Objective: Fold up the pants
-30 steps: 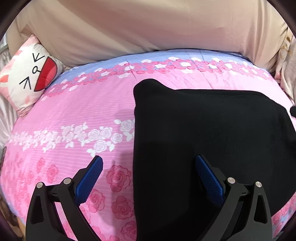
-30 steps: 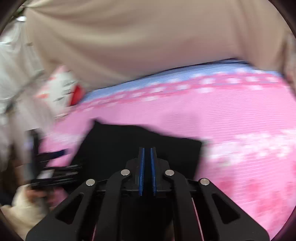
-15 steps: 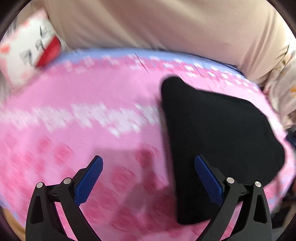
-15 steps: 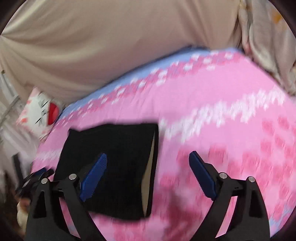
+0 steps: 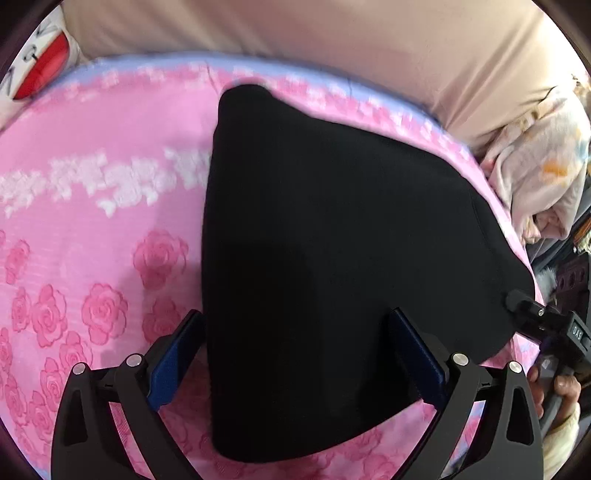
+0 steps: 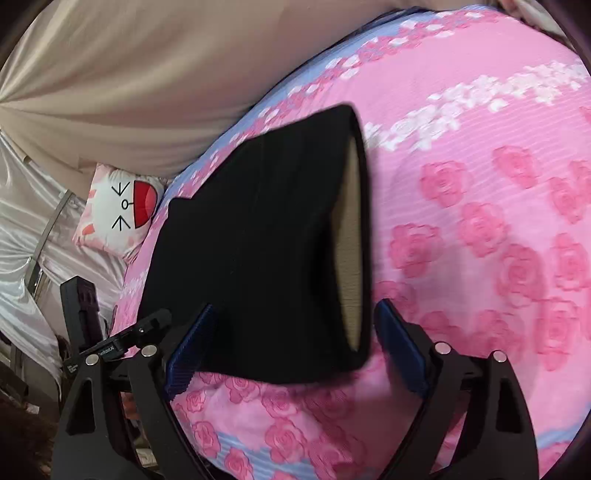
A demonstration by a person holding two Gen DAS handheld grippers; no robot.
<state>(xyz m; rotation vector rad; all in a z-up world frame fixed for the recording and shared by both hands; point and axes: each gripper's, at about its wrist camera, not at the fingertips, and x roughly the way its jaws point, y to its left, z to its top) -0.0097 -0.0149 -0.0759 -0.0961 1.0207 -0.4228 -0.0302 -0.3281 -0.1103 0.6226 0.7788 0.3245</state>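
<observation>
The black pants point(image 5: 332, 240) lie folded into a thick wedge on the pink rose bedspread point(image 5: 92, 221). My left gripper point(image 5: 295, 354) hovers open over their near end; its left finger point(image 5: 177, 358) sits at the fold's left edge, and the pads press on nothing. In the right wrist view the pants point(image 6: 258, 229) show a tan lining point(image 6: 351, 240) at the open waistband. My right gripper point(image 6: 295, 347) is open astride that near corner without pinching it. Each gripper shows in the other's view: the right one point(image 5: 535, 321) at the pants' right corner, the left one point(image 6: 122, 339) at the lower left.
A beige curtain point(image 5: 295, 33) hangs behind the bed. A white cartoon-face pillow point(image 6: 122, 206) lies at the bed's far corner. A pale bundled blanket point(image 5: 535, 166) is heaped past the right edge. A hand point(image 5: 561, 391) holds the right gripper's handle.
The right gripper went from shut to wide open and dropped toward the pants' waistband corner. The left gripper swung right and down, so the pants' near end now sits between its fingers.
</observation>
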